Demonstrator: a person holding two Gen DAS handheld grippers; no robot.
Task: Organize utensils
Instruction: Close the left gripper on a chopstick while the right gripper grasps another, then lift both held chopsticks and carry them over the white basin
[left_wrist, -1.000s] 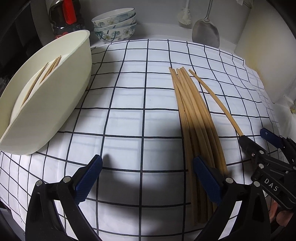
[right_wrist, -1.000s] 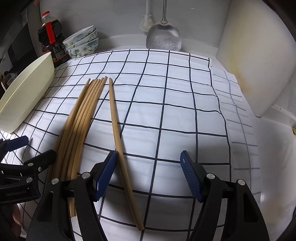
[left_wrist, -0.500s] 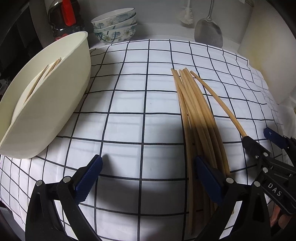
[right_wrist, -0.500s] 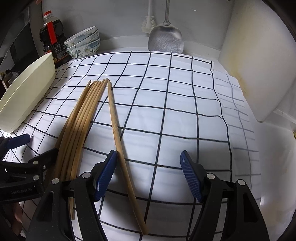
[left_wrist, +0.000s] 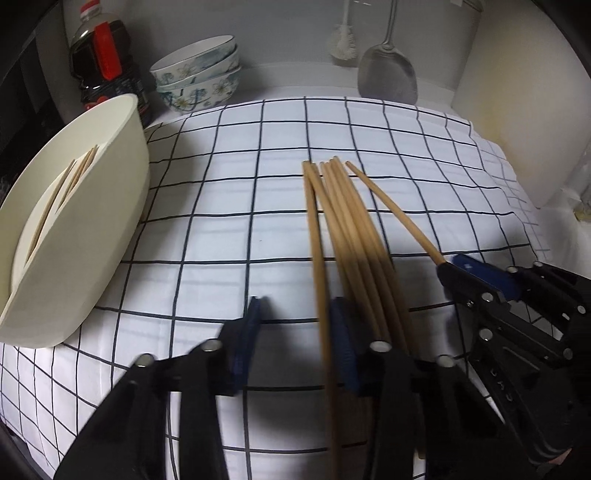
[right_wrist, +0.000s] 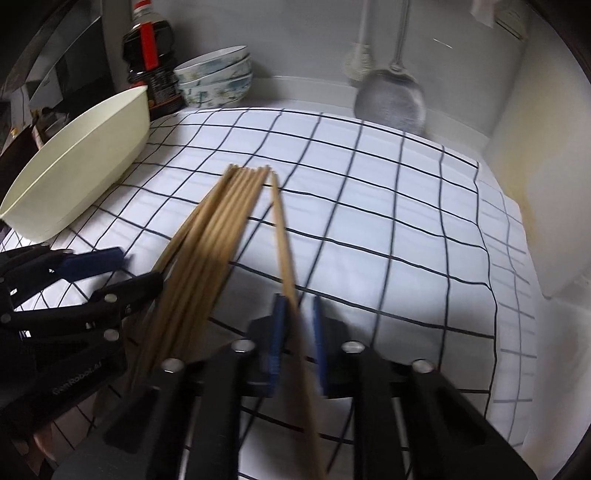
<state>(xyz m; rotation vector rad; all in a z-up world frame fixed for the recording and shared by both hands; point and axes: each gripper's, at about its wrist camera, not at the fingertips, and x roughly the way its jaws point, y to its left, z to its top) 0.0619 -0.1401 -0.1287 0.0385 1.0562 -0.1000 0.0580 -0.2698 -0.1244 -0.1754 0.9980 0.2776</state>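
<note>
Several long wooden chopsticks (left_wrist: 347, 229) lie in a bundle on the checked cloth (left_wrist: 221, 229); they also show in the right wrist view (right_wrist: 221, 229). My left gripper (left_wrist: 295, 332) has its jaws narrowed around the leftmost chopstick (left_wrist: 317, 258), with a gap still on the left side. My right gripper (right_wrist: 297, 332) is nearly shut on a separate single chopstick (right_wrist: 282, 236), which shows in the left wrist view (left_wrist: 399, 218). A cream oval bowl (left_wrist: 74, 229) at the left holds a few chopsticks (left_wrist: 62, 188).
Stacked flowered bowls (left_wrist: 199, 74) and a dark sauce bottle (left_wrist: 103, 62) stand at the back left. A metal spatula (left_wrist: 388, 74) and a brush (left_wrist: 343, 40) hang on the back wall. A white wall panel (right_wrist: 546, 184) is at the right.
Both grippers have closed from wide open to narrow, each around a chopstick. Both have moved forward over the chopsticks' near ends.
</note>
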